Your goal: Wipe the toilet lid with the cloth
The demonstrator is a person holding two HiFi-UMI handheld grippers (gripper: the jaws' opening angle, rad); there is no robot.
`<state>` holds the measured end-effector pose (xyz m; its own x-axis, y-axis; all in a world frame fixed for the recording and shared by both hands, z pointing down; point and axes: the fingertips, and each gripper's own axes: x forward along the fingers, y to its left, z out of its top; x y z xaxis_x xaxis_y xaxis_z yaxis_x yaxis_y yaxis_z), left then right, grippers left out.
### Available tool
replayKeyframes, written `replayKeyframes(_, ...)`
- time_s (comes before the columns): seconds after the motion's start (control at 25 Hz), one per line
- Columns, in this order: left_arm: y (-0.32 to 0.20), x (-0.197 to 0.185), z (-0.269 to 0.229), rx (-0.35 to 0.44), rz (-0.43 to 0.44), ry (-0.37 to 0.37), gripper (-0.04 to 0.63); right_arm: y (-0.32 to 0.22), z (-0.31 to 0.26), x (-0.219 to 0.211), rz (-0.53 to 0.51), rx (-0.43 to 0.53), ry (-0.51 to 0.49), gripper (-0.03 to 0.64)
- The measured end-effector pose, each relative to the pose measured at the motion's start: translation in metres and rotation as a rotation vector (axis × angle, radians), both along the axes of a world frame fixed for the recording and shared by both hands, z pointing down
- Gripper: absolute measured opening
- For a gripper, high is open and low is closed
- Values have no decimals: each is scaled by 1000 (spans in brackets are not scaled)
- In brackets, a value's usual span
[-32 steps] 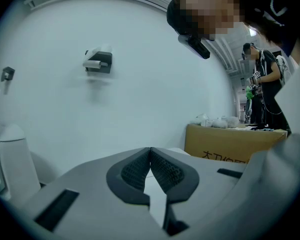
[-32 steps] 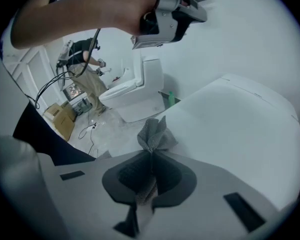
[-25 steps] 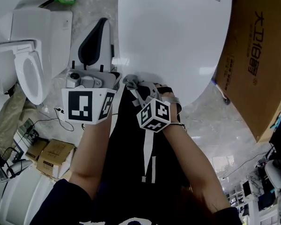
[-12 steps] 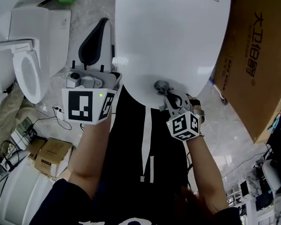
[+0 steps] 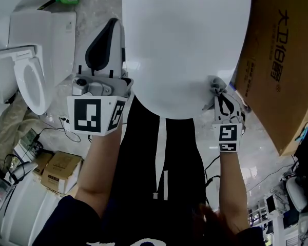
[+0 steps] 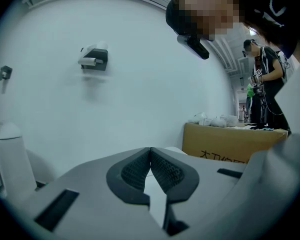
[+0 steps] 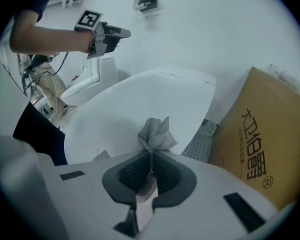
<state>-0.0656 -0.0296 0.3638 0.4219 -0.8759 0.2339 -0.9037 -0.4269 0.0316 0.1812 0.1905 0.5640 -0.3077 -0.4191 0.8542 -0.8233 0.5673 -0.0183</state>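
Cloth — grey, crumpled (mesh weave)

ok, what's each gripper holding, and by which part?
The right gripper clamps the cloth by a bunched fold; the left gripper is shut, empty.

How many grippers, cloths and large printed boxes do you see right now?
Grippers: 2, left gripper and right gripper
Cloth: 1
Large box: 1
Total: 4
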Motion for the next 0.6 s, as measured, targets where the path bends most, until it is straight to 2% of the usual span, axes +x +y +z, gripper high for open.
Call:
replayKeyframes(0.12,-1,4,1,-1,11,2,20,17,2,-7,2,-25,2,35)
replayKeyframes(0.24,-2,7,1,-1,18,3,20,35,4,-30,-42,-62,-31,35)
replayKeyframes(0.6,0,9,5,-3,37,4,20,53,5,-161,-268,-128,-162,35)
